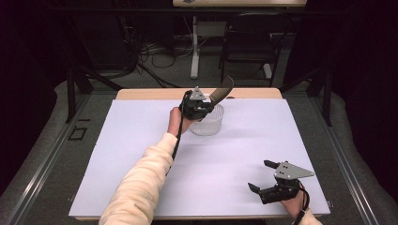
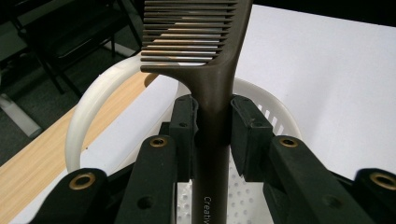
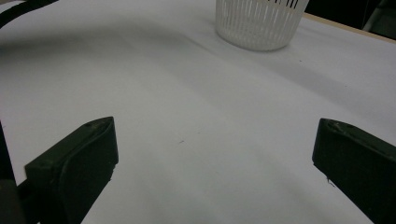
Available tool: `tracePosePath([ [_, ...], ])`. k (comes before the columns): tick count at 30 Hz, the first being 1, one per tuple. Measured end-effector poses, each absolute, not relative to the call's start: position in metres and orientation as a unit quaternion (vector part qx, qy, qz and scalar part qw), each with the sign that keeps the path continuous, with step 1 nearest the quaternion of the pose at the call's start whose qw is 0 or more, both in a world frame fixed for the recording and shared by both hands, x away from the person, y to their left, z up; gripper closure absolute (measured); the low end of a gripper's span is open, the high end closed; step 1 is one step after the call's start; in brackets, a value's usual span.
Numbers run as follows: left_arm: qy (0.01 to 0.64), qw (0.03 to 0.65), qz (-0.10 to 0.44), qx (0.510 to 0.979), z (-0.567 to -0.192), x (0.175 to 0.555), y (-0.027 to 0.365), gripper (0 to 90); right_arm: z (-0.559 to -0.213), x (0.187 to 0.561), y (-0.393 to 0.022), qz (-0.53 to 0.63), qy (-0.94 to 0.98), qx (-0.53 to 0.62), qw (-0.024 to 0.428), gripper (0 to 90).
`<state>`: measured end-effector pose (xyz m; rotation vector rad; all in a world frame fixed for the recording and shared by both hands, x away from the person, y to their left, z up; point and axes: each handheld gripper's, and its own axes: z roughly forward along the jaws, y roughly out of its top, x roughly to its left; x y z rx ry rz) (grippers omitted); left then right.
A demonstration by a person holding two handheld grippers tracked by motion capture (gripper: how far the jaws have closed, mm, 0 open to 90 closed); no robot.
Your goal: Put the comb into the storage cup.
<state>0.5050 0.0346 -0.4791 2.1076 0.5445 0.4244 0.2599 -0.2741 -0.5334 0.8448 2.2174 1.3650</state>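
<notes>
The left gripper had its jaws clamped on the handle of a brown comb, held just above the white slotted basket. Lowering and release remained. The right gripper rested wide open, holding nothing, on the table.

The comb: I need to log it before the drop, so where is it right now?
The brown comb is clamped by its handle in the left gripper, held above the white basket at the table's far middle in the high view.
</notes>
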Motion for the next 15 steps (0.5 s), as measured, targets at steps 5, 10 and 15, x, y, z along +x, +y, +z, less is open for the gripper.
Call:
tracePosePath([
  [5, 0.219, 0.446, 0.169, 0.851, -0.48, 0.5048, 0.0336, 71.8, -0.5333, 0.2598, -0.2742, 0.488, 0.794, 0.302, 0.201, 0.0],
  [10, 0.215, 0.442, 0.164, 0.855, -0.4816, 0.505, 0.033, 71.7, -0.5333, 0.2598, -0.2744, 0.488, 0.794, 0.301, 0.201, 0.0],
  [15, 0.205, 0.437, 0.16, 0.861, -0.4828, 0.505, 0.0322, 71.5, -0.5334, 0.2597, -0.274, 0.488, 0.795, 0.301, 0.2, 0.0],
])
